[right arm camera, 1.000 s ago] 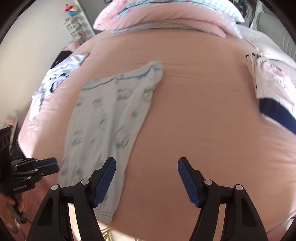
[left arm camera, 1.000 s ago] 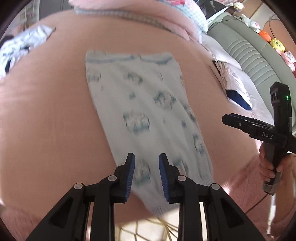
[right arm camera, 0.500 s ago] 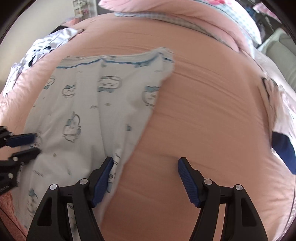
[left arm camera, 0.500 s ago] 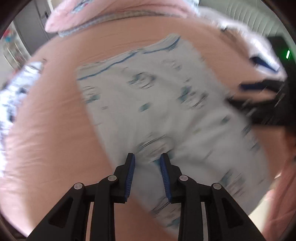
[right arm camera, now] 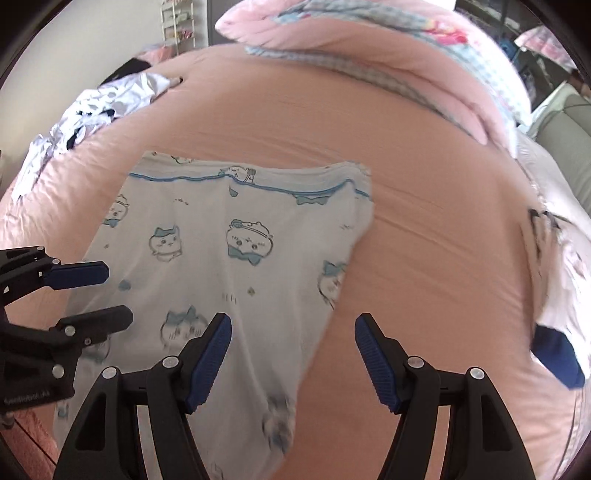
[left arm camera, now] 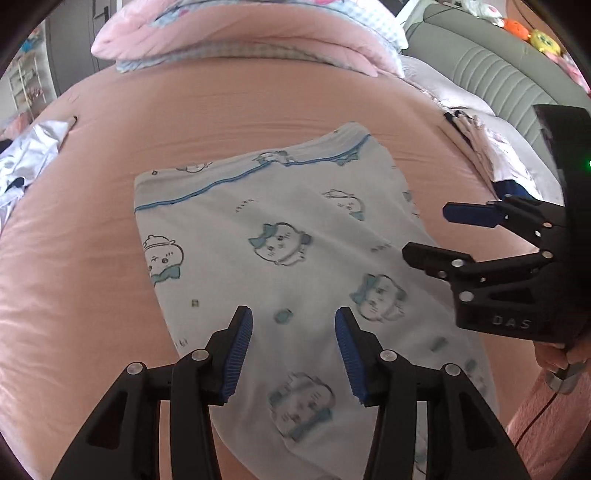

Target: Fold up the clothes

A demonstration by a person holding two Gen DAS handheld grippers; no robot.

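A pale blue pair of pants printed with cartoon animals point(left arm camera: 280, 258) point(right arm camera: 236, 266) lies flat on the pink bed sheet point(left arm camera: 74, 258), waistband at the far end. My left gripper point(left arm camera: 293, 354) hovers open over the pants' middle, nothing between its fingers. It also shows at the left edge of the right wrist view, left gripper point(right arm camera: 92, 295). My right gripper point(right arm camera: 293, 360) stands open over the pants' right edge, holding nothing. In the left wrist view that right gripper point(left arm camera: 436, 236) comes in from the right, with a hand point(left arm camera: 557, 356) on its handle.
A crumpled white and dark garment point(left arm camera: 26, 162) point(right arm camera: 92, 110) lies at the bed's far left. Folded white clothes with a navy piece point(right arm camera: 561, 295) point(left arm camera: 495, 155) sit at the right. Pink pillows and a quilt point(left arm camera: 240, 33) are stacked at the head. A grey sofa point(left arm camera: 498, 74) stands beyond.
Both grippers have moved forward over the pants, towards the waistband. The left gripper's fingers have spread from a narrow gap to wide open. The pants look unmoved.
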